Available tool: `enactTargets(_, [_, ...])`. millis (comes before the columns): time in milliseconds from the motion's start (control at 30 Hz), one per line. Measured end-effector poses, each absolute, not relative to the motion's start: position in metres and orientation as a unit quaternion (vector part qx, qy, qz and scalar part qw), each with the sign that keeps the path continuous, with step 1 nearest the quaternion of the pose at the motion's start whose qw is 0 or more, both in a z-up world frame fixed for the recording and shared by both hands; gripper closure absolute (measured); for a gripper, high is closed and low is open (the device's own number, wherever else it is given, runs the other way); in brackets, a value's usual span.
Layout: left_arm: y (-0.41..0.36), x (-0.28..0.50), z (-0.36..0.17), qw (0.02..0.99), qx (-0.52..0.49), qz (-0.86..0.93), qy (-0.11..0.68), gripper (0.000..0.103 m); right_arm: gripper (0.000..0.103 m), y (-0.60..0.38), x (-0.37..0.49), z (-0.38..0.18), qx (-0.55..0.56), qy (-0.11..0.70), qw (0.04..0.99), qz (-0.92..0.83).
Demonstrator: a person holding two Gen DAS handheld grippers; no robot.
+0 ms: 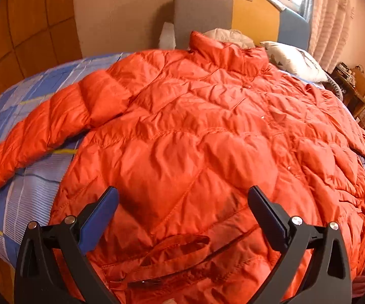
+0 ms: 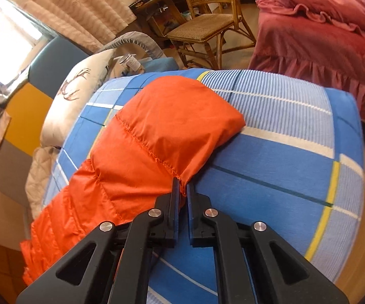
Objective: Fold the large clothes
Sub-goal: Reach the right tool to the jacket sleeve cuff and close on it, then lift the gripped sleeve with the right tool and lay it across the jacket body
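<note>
An orange quilted down jacket [image 1: 195, 136] lies spread front-up on a bed with a blue plaid sheet [image 1: 30, 177]. Its collar points to the headboard and one sleeve [image 1: 43, 126] stretches left. My left gripper [image 1: 182, 197] is open and empty, hovering over the jacket's lower front near a pocket. In the right wrist view, my right gripper [image 2: 182, 185] is shut on the edge of the jacket's other sleeve [image 2: 157, 131], near a seam by the cuff. The sleeve rests on the sheet [image 2: 284, 152].
Pillows [image 1: 294, 60] and a grey, yellow and blue headboard [image 1: 207, 12] stand at the bed's head. A rattan chair [image 2: 207, 20] and cluttered table stand beyond the bed. A pink-covered bed [image 2: 322, 38] is at the right.
</note>
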State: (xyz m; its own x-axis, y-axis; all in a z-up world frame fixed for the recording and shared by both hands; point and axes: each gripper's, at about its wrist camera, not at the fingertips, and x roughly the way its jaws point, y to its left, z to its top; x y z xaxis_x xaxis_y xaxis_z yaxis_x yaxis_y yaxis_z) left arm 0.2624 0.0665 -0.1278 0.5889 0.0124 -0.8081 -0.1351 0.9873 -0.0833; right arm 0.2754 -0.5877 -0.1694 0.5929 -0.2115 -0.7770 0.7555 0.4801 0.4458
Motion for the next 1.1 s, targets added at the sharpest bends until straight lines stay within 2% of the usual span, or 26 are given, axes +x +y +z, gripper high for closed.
enactTargets(367, [0.075, 0.26, -0.134, 0.894, -0.058, 0.01, 0.444, 0.002, 0.098, -0.567, 0.254, -0.158, 0.386, 0.329, 0.801, -0.319])
enactTargets(600, [0.077, 0.26, -0.133, 0.895, -0.039, -0.013, 0.444, 0.002, 0.098, -0.531, 0.26, -0.105, 0.323, 0.312, 0.852, -0.271])
enactTargets(833, [0.076, 0.255, -0.135, 0.899, -0.014, -0.027, 0.438, 0.002, 0.1, -0.444, 0.292, -0.057, 0.218, 0.312, 0.908, -0.174])
enactTargets(1100, [0.081, 0.249, -0.135, 0.903, -0.025, -0.038, 0.428, 0.002, 0.101, -0.319, 0.333, -0.04, 0.14, 0.33, 0.933, -0.04])
